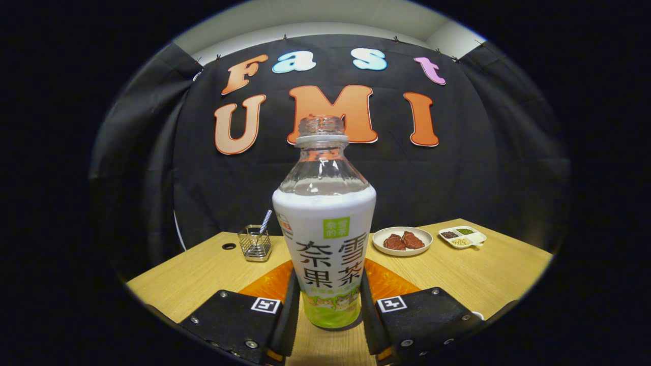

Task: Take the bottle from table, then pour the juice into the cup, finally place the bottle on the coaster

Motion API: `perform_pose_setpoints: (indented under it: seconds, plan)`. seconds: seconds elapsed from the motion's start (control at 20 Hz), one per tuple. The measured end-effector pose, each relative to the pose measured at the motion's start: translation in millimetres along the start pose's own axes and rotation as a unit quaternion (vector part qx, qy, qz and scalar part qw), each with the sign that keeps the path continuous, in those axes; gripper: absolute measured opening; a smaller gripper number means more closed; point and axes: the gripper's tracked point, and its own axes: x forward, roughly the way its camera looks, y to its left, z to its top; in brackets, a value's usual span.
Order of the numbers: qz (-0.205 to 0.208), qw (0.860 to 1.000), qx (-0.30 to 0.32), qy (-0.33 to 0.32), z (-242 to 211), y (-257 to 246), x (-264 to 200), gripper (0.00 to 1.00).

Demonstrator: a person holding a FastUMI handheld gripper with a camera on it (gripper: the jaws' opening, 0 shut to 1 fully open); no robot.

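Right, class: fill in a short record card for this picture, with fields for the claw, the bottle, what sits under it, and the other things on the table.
claw: claw closed on the bottle, one finger pressing each side of its lower body
bottle: bottle upright, cap off, white label
under and behind the bottle: orange coaster on the wooden table
beyond, one side: wire holder with a striped straw
beyond, other side: white plate with two brown pieces; divided dish of small bits
cup: cannot tell

White-green bottle (pixel 325 254), orange coaster (pixel 386 282), black gripper (pixel 328 310) fingers
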Motion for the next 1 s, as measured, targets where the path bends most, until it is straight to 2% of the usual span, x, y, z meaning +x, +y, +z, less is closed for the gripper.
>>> perform_pose_setpoints:
  seconds: [0.3,0.7,0.9,1.0]
  plan:
    - [0.013,0.997,-0.074,0.025,-33,1,22,0.55]
    - [0.045,0.996,-0.047,0.062,-66,13,48,0.55]
    - [0.039,0.995,-0.052,0.076,-81,16,52,0.55]
    - [0.034,0.995,-0.055,0.078,-79,16,52,0.62]
